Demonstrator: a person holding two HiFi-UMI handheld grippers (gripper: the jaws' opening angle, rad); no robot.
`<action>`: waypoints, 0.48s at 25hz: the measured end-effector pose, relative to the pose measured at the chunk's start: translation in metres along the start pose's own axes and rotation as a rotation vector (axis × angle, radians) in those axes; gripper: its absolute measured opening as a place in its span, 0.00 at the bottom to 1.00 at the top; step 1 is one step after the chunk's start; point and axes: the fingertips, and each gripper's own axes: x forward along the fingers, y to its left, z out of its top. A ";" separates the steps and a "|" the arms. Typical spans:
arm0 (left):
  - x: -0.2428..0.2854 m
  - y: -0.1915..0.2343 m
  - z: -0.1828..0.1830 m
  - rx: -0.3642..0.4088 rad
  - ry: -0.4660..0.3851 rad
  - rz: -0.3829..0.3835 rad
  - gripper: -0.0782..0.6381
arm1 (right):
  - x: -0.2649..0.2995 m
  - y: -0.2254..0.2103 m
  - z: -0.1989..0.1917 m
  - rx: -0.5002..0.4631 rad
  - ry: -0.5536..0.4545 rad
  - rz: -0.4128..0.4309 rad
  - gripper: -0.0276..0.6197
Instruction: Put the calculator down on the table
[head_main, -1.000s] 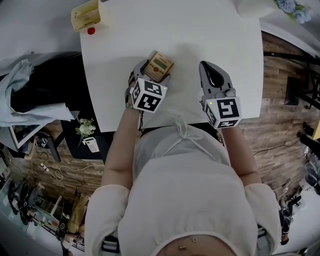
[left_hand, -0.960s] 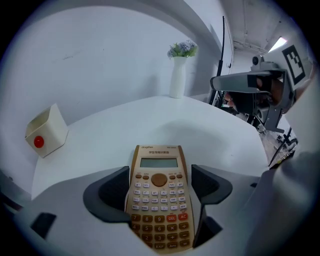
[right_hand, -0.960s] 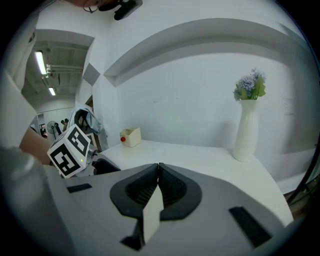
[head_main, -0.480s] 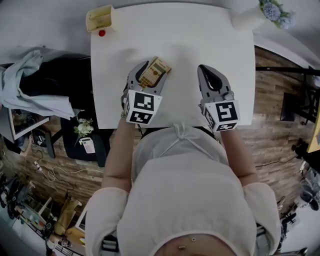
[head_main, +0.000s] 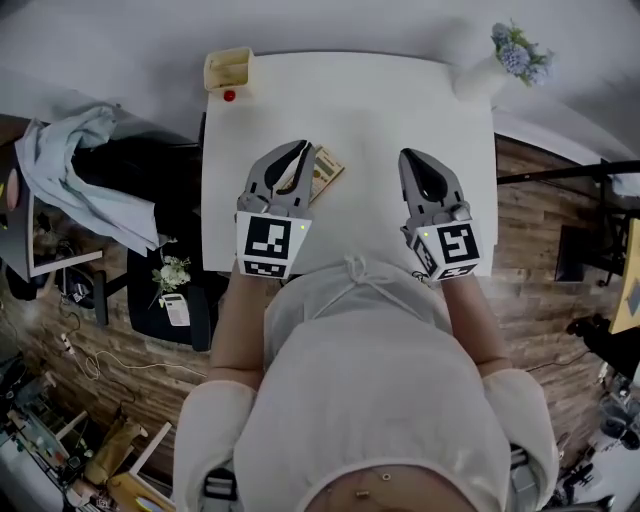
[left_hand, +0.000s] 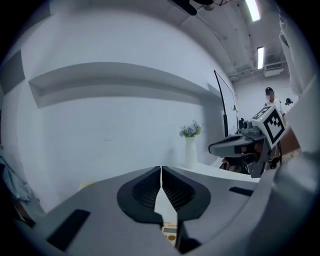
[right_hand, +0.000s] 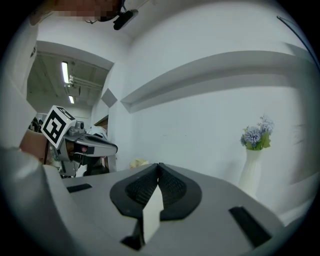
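The tan calculator (head_main: 326, 172) lies flat on the white table (head_main: 380, 110), just right of my left gripper (head_main: 302, 148), which hangs above the table. That gripper's jaws are closing and their tips meet with nothing between them. In the left gripper view a sliver of the calculator (left_hand: 170, 234) shows below the left gripper (left_hand: 161, 171). My right gripper (head_main: 416, 156) hovers to the right, shut and holding nothing. In the right gripper view the right gripper (right_hand: 159, 166) points nearly level at the wall.
A yellow box (head_main: 228, 68) with a red knob (head_main: 229, 96) stands at the table's far left corner. A white vase with flowers (head_main: 482, 68) stands at the far right corner. A dark chair with light cloth (head_main: 80, 175) is left of the table.
The left gripper's jaws stood wide around the calculator; now they are off it, shut and raised. The right gripper has risen too. The calculator stays on the table.
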 end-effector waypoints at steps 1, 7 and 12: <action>-0.005 0.005 0.007 -0.005 -0.019 0.022 0.14 | -0.002 0.000 0.005 -0.006 -0.017 0.001 0.05; -0.033 0.021 0.032 -0.080 -0.098 0.067 0.13 | -0.012 -0.002 0.030 -0.051 -0.077 0.001 0.05; -0.048 0.018 0.041 -0.067 -0.145 0.038 0.13 | -0.016 0.001 0.039 -0.079 -0.095 0.015 0.05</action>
